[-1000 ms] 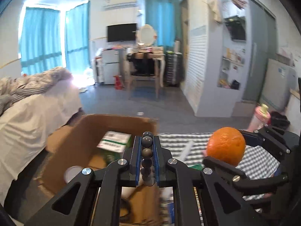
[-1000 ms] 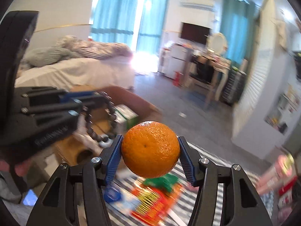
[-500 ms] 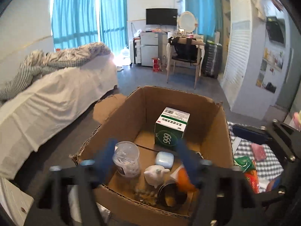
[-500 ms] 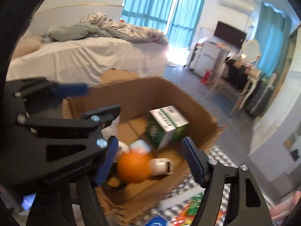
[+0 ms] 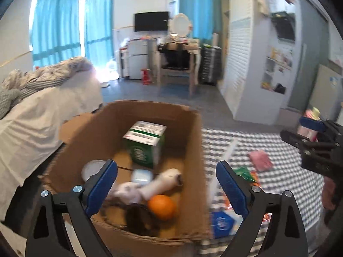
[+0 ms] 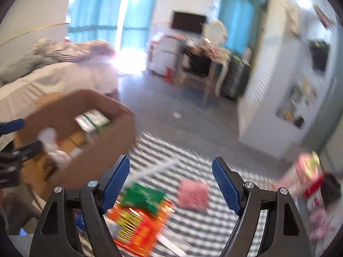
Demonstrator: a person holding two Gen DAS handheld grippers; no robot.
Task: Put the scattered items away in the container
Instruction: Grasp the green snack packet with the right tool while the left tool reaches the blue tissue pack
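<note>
While orange [image 5: 161, 206] sits boxed, both tools gape, empty.

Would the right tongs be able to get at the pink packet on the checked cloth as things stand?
Probably yes: the right tongs are open and empty, and the pink packet lies uncovered on the checked cloth just ahead, between the jaws, with nothing on top.

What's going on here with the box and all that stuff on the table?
A person with a gripper in each hand is tidying items into the cardboard box. An orange and a green carton already lie inside. Both the left gripper and right gripper are open and empty; a pink packet and snack packs remain on the checked cloth.
</note>
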